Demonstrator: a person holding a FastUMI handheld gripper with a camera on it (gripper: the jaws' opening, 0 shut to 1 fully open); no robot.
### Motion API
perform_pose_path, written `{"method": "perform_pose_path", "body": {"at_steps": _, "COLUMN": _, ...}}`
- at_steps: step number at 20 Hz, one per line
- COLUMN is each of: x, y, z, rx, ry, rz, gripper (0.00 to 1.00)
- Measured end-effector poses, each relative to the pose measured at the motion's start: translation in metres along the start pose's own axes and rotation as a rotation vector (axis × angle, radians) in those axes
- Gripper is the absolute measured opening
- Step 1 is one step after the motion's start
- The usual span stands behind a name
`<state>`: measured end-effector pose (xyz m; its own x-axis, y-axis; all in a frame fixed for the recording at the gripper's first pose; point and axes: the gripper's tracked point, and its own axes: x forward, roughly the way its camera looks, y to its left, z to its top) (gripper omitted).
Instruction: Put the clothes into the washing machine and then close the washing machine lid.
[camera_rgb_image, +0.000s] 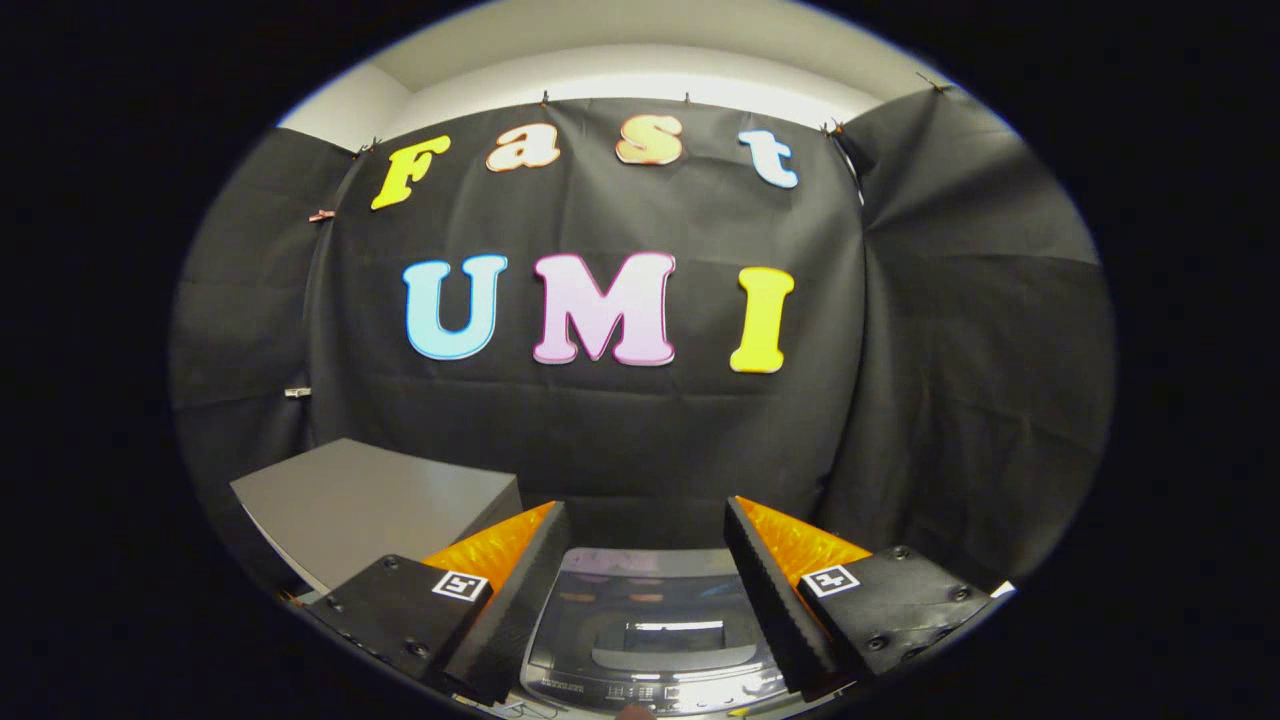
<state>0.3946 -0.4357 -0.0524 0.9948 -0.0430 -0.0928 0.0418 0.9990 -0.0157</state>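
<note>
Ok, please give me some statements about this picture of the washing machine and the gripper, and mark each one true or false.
1. The gripper has its fingers apart. True.
2. The washing machine lies between the fingers and below them. True.
3. The washing machine lid stands open. False: it lies flat and shut, with a glossy window in it.
4. The fingers hold a piece of clothing. False: nothing is between them but the view of the machine.
5. A grey box stands beside the machine, beyond the finger on the left of the view. True.
</note>
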Motion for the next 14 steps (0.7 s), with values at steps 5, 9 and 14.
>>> {"method": "perform_pose_path", "body": {"at_steps": 5, "x": 0.002, "y": 0.002, "z": 0.024, "rx": 0.033, "ry": -0.093, "rz": -0.018, "gripper": 0.98}}
{"method": "perform_pose_path", "body": {"at_steps": 9, "x": 0.001, "y": 0.0, "z": 0.036, "rx": 0.048, "ry": -0.156, "rz": -0.02, "gripper": 0.97}}
{"method": "perform_pose_path", "body": {"at_steps": 14, "x": 0.004, "y": -0.01, "z": 0.04, "rx": 0.069, "ry": -0.164, "rz": -0.062, "gripper": 0.97}}
